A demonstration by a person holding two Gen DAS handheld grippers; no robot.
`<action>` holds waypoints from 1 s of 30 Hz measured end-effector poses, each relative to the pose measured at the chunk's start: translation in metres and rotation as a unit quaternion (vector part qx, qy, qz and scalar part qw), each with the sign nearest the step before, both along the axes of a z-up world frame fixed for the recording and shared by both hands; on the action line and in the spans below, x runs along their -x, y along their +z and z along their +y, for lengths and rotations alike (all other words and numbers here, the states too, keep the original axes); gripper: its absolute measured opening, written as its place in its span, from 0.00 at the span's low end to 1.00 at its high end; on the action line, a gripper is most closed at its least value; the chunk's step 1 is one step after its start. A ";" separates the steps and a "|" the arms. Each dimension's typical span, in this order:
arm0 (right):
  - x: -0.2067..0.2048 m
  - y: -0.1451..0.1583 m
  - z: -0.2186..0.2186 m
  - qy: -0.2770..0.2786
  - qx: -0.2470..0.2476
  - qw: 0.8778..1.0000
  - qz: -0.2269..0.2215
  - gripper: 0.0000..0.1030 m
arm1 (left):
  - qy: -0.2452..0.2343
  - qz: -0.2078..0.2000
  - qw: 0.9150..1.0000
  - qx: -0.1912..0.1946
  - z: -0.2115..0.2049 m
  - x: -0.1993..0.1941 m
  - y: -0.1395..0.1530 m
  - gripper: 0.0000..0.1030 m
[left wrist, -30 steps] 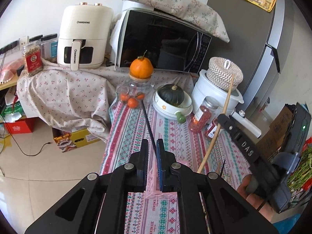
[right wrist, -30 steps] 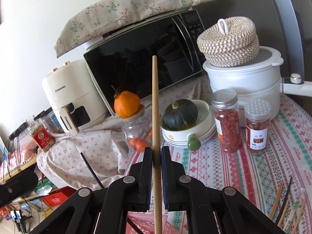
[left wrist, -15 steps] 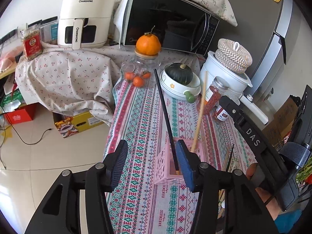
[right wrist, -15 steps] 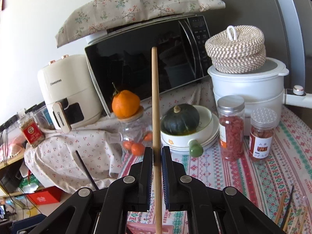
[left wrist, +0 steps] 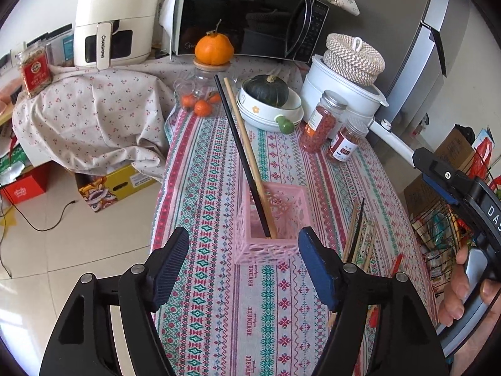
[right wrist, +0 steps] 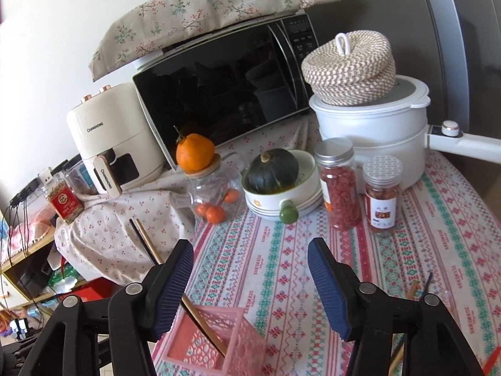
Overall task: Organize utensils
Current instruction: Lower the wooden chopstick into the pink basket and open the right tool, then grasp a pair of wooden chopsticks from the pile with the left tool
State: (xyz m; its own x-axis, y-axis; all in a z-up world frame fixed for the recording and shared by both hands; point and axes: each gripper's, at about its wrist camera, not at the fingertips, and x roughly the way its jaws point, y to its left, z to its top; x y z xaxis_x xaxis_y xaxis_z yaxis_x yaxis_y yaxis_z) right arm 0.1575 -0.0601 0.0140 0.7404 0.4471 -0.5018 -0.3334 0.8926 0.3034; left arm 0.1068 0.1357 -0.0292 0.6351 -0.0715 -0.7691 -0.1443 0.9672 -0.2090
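A pink lattice basket [left wrist: 272,219] stands on the patterned tablecloth. In it a black chopstick [left wrist: 238,144] and a wooden chopstick [left wrist: 242,131] lean side by side toward the far left. My left gripper [left wrist: 244,260] hovers just short of the basket; its jaws are opening with nothing between them. My right gripper [right wrist: 250,282] is above and behind the basket [right wrist: 219,344]; its jaws are opening too, and the wooden chopstick [right wrist: 200,316] stands free of them. Several loose chopsticks [left wrist: 357,228] lie on the cloth right of the basket.
At the back stand a bowl with a green squash [left wrist: 266,91], two spice jars [left wrist: 322,122], a white pot with a woven lid [left wrist: 344,87], a glass jar under an orange [left wrist: 213,50], a microwave [left wrist: 244,15] and an air fryer [left wrist: 116,22]. The table's left edge [left wrist: 162,169] drops to the floor.
Both grippers went from shut to open. The left let go of the black chopstick, then the right let go of the wooden one. Both chopsticks now lean in the pink basket.
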 end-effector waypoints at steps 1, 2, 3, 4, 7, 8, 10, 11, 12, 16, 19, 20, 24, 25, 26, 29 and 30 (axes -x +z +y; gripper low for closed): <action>0.003 0.001 -0.006 0.000 0.007 1.000 0.007 0.69 | -0.006 0.003 1.000 0.000 -0.004 0.001 -0.001 0.73; 0.006 0.002 -0.012 -0.001 0.015 1.000 0.013 0.72 | -0.011 0.006 1.000 0.000 -0.009 0.002 -0.001 0.74; 0.008 0.003 -0.019 -0.002 0.023 1.000 0.020 0.74 | -0.017 0.008 1.000 -0.001 -0.014 0.004 -0.001 0.74; 0.011 0.003 -0.025 -0.002 0.030 0.999 0.029 0.74 | -0.025 0.009 1.000 -0.002 -0.020 0.005 -0.001 0.74; 0.017 -0.003 -0.046 -0.004 0.039 0.997 0.060 0.78 | -0.048 0.014 0.999 -0.006 -0.040 0.007 0.000 0.75; 0.019 -0.006 -0.053 -0.006 0.044 0.996 0.074 0.78 | -0.055 0.016 0.998 -0.006 -0.048 0.006 -0.001 0.75; 0.022 -0.014 -0.069 -0.014 0.057 0.993 0.099 0.79 | -0.069 0.022 0.997 -0.004 -0.062 0.005 -0.002 0.75; 0.024 -0.018 -0.077 -0.019 0.064 0.992 0.111 0.79 | -0.077 0.026 0.997 -0.004 -0.070 0.004 -0.004 0.75; 0.026 -0.022 -0.086 -0.025 0.071 0.990 0.123 0.79 | -0.084 0.029 0.996 -0.006 -0.079 0.003 -0.005 0.75; 0.028 -0.037 -0.121 -0.053 0.080 0.981 0.170 0.79 | -0.117 0.037 0.992 -0.020 -0.116 -0.003 -0.010 0.75; 0.026 -0.047 -0.145 -0.072 0.083 0.974 0.197 0.80 | -0.144 0.043 0.988 -0.026 -0.143 -0.011 -0.015 0.75; 0.026 -0.051 -0.152 -0.078 0.086 0.972 0.205 0.80 | -0.152 0.046 0.987 -0.029 -0.152 -0.014 -0.018 0.75; 0.021 -0.062 -0.171 -0.091 0.088 0.963 0.238 0.80 | -0.172 0.062 0.983 -0.036 -0.181 -0.034 -0.033 0.74; 0.020 -0.065 -0.174 -0.092 0.086 0.961 0.245 0.80 | -0.175 0.066 0.982 -0.036 -0.186 -0.041 -0.037 0.72; 0.018 -0.067 -0.177 -0.093 0.083 0.960 0.252 0.80 | -0.179 0.071 0.981 -0.036 -0.192 -0.049 -0.042 0.67; 0.012 -0.074 -0.186 -0.096 0.074 0.954 0.274 0.80 | -0.188 0.084 0.978 -0.033 -0.205 -0.072 -0.059 0.46; 0.011 -0.075 -0.188 -0.098 0.074 0.952 0.279 0.80 | -0.186 0.089 0.978 -0.029 -0.207 -0.080 -0.065 0.43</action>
